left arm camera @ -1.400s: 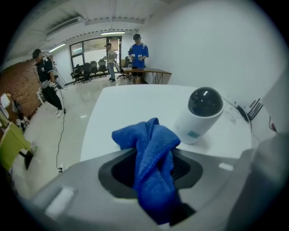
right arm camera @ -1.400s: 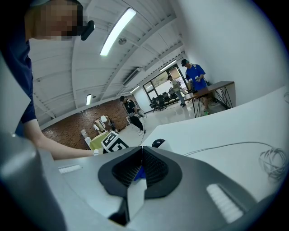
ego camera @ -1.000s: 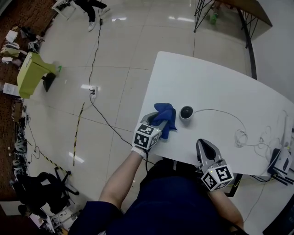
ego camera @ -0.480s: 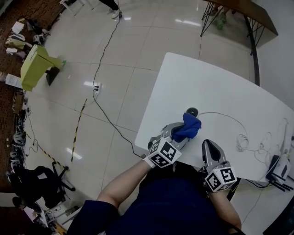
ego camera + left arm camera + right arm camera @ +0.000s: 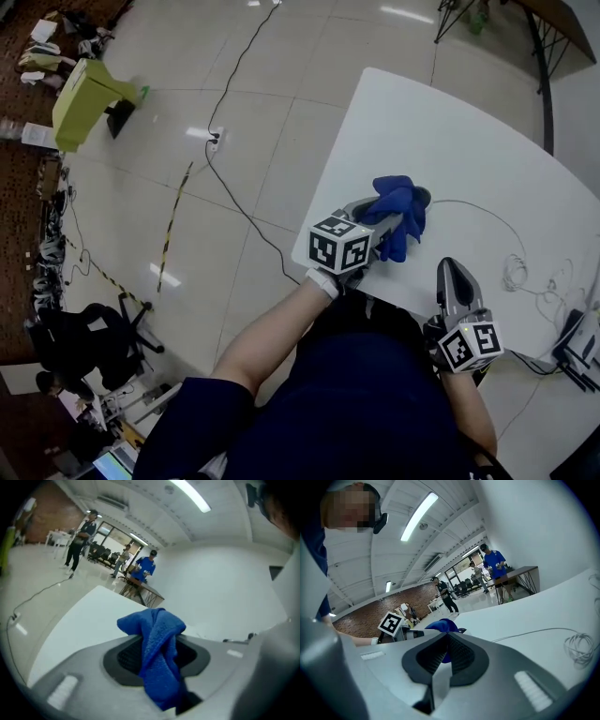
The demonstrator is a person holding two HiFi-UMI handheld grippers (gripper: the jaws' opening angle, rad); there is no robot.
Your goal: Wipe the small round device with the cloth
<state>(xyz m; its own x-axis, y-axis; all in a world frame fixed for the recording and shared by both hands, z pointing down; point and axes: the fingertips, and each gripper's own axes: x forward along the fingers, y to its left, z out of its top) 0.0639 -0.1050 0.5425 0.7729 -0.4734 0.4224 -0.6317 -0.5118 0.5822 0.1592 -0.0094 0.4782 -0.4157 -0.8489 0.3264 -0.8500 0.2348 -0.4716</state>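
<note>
1. Head view: the left tool (image 5: 375, 223) is clamped on the blue cloth (image 5: 397, 217), which bunches up past its tip. The small round device (image 5: 424, 195) only peeks out as a dark sliver at the cloth's far-right edge, straight ahead along the way the tool points. It sits on the white table (image 5: 450, 131), and its cable (image 5: 487, 217) trails off to the right. Can't tell whether the cloth actually touches it. The right tool (image 5: 451, 270) is near the table's front edge, well apart from the device, so the left one is clearly closer.

2. Left gripper view: both pads of the left tool (image 5: 158, 660) pinch the cloth (image 5: 157, 634), and a fold stands up above them. The device isn't visible here. My guess is it's hidden low behind the cloth, so the wipe means pushing forward and down.

3. Right gripper view: the right tool (image 5: 447, 656) has its jaws pressed together with nothing in them. Beyond them are the cloth (image 5: 439, 625) and a dark speck just to its right, probably the device (image 5: 462, 630). That puts the device ahead and a bit left of this tool.
</note>
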